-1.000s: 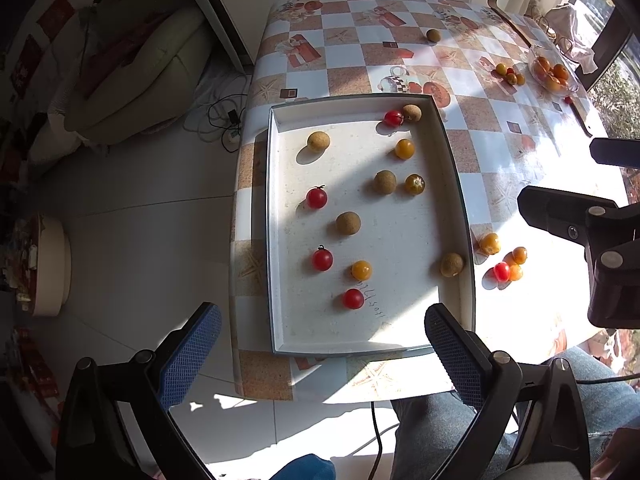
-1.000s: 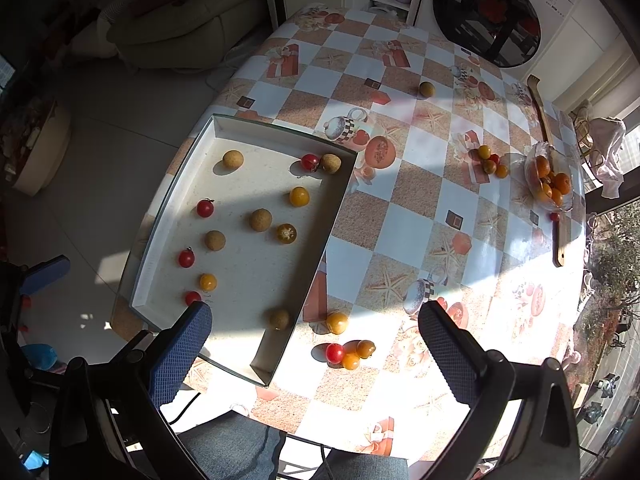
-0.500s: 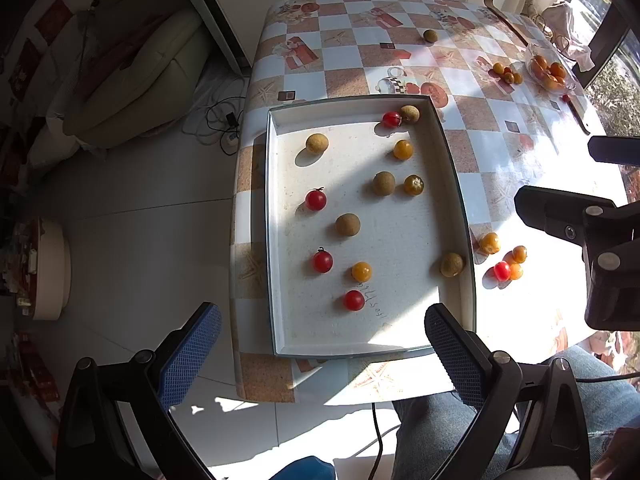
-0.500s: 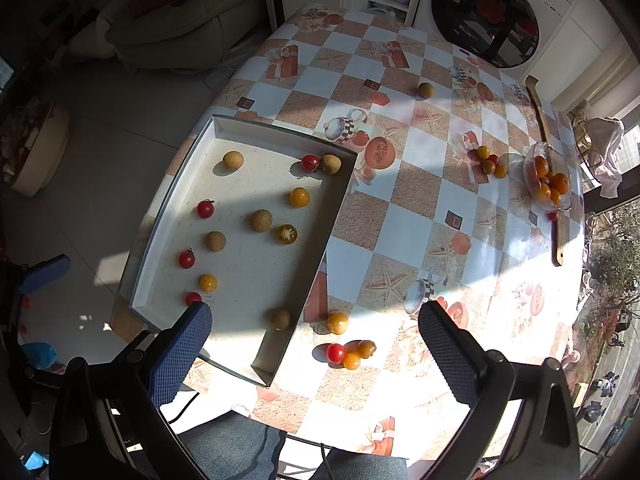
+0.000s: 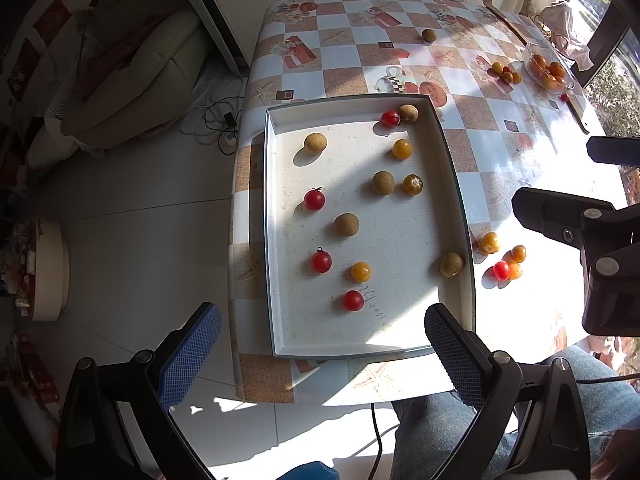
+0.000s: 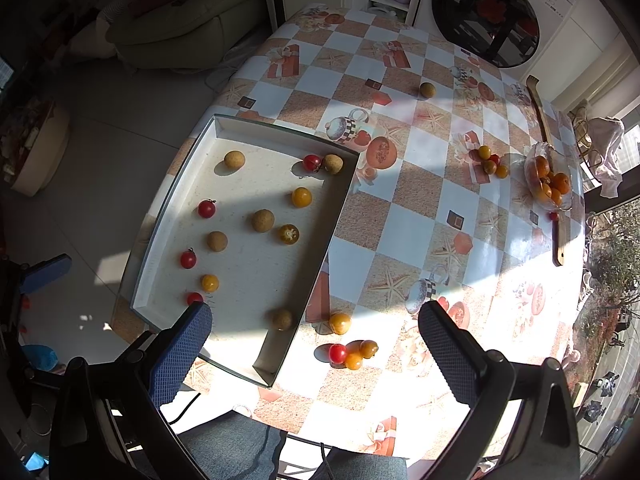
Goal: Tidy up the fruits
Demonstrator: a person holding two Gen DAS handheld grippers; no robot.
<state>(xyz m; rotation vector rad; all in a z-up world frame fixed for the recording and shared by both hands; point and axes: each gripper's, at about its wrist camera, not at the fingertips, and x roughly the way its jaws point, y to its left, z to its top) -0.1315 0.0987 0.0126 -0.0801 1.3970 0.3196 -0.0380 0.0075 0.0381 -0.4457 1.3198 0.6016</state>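
Clearly nothing has been picked up yet: both the left gripper and the right gripper hang high above the table with their jaws spread wide and nothing between the pads, a height that seems chosen for surveying the whole spread before choosing a target. Taking the white tray as the landmark, a mixed lot lies scattered loosely inside it: red cherry tomatoes such as one near its left wall, yellow-orange ones such as one toward its far right, and brown round fruits, one resting against its right wall. Just outside that right wall, on the near part of the table, sits a small cluster of one red and several orange tomatoes, well lit by the sun. Far beyond the tray, a glass bowl holds orange fruit, with another small group beside it and a lone brown fruit apart. My guess is the near cluster, lying almost under the right gripper, is the easiest first pick.
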